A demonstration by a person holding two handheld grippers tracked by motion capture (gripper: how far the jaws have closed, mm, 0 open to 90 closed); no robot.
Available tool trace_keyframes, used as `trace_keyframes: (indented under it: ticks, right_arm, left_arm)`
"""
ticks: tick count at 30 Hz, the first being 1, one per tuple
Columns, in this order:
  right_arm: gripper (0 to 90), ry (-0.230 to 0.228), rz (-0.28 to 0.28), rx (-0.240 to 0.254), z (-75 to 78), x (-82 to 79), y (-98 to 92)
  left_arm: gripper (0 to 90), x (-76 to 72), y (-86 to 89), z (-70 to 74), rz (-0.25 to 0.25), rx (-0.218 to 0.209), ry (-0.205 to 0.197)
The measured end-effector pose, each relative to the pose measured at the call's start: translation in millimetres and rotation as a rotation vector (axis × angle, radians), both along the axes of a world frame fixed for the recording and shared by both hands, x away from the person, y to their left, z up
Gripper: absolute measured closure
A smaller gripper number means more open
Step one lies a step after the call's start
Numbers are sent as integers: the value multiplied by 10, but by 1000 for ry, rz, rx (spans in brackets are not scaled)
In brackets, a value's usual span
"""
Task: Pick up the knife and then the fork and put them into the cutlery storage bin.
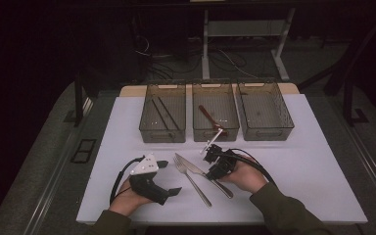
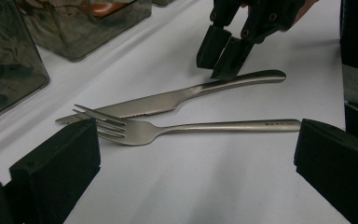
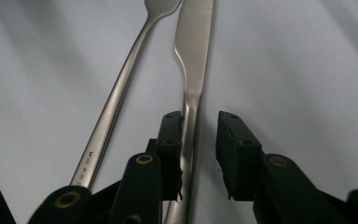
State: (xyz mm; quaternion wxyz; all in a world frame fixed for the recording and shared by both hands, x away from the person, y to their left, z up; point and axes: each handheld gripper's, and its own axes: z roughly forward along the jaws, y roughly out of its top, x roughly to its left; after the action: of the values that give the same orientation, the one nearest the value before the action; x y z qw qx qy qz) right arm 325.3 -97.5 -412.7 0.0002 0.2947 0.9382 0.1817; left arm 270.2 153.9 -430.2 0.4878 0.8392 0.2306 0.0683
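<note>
A steel knife (image 1: 196, 168) and a steel fork (image 1: 194, 184) lie side by side on the white tablecloth (image 1: 303, 166), tips toward the bins. My right gripper (image 1: 214, 172) reaches down over the knife's handle. In the right gripper view the knife handle (image 3: 191, 126) runs between the jaws: it lies against the left pad (image 3: 170, 140), and a gap separates it from the right one. The fork (image 3: 121, 88) lies just to the left. My left gripper (image 1: 169, 177) rests on the cloth left of the fork, open wide and holding nothing. From there I see the fork (image 2: 191, 127), the knife (image 2: 168, 100) and the right gripper (image 2: 223, 58).
Three clear smoky bins stand in a row at the back of the cloth. The left bin (image 1: 162, 134) holds dark sticks, the middle bin (image 1: 200, 133) a red-handled utensil (image 1: 206, 115), and the right bin (image 1: 267, 132) looks empty. The table's front edge runs just below both hands.
</note>
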Motion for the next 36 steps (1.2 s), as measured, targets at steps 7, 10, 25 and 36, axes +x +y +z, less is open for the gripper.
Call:
trace_keyframes:
  ticks: [7,10,25,36]
  right_arm:
    - [766,23,32,-62,-60,15,89]
    - [770,30,31,-92,-69,6,126]
    - [796,25,-16,-142,-70,-19,210]
    - [800,11,-8,-99,-77,-27,143]
  left_arm:
    - [0,-2,-5,-3,1,-3,-1]
    - [0,-2,-9,-5,1,-4,-1]
    - [0,-1,-10,-8,-1,-3,-1]
    - [0,-2,-6,-5,0,-1,-1]
